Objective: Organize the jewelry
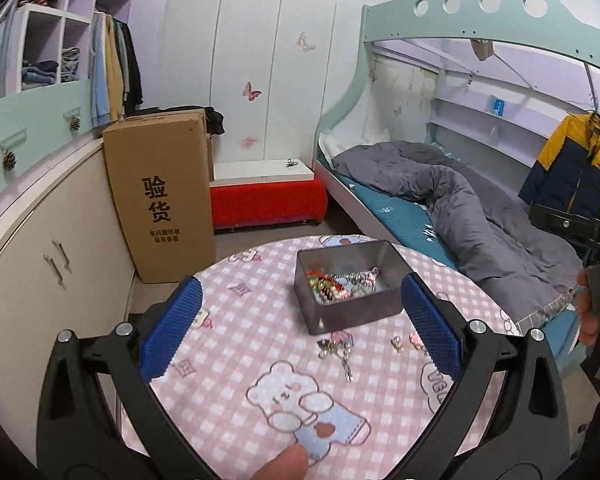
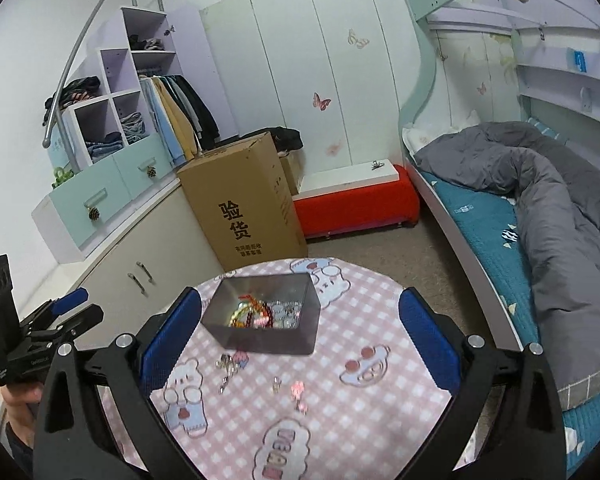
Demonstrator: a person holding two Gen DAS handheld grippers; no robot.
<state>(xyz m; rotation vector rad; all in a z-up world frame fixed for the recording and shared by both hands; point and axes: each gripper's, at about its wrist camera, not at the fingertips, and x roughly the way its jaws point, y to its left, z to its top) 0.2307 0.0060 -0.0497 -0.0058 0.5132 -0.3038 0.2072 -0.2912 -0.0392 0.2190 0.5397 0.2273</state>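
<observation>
With both tongs (image 1: 300, 324) (image 2: 300, 334) spread wide and empty, we judged the loose trinkets (image 1: 336, 350) on the bench (image 1: 380, 420) light, slippery; best pinched at a cluster's middle.

The small trinkets (image 1: 342, 354) lying loose on the counter (image 1: 236, 360) are too tiny to identify, and the tin (image 2: 260, 314) holds an unreadable tangle; the counter's near edge is cut off.

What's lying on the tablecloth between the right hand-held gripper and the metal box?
Loose jewelry: a silver cluster, a small silver piece and a pink piece, lying short of the metal box, seen in the right wrist view.
</observation>
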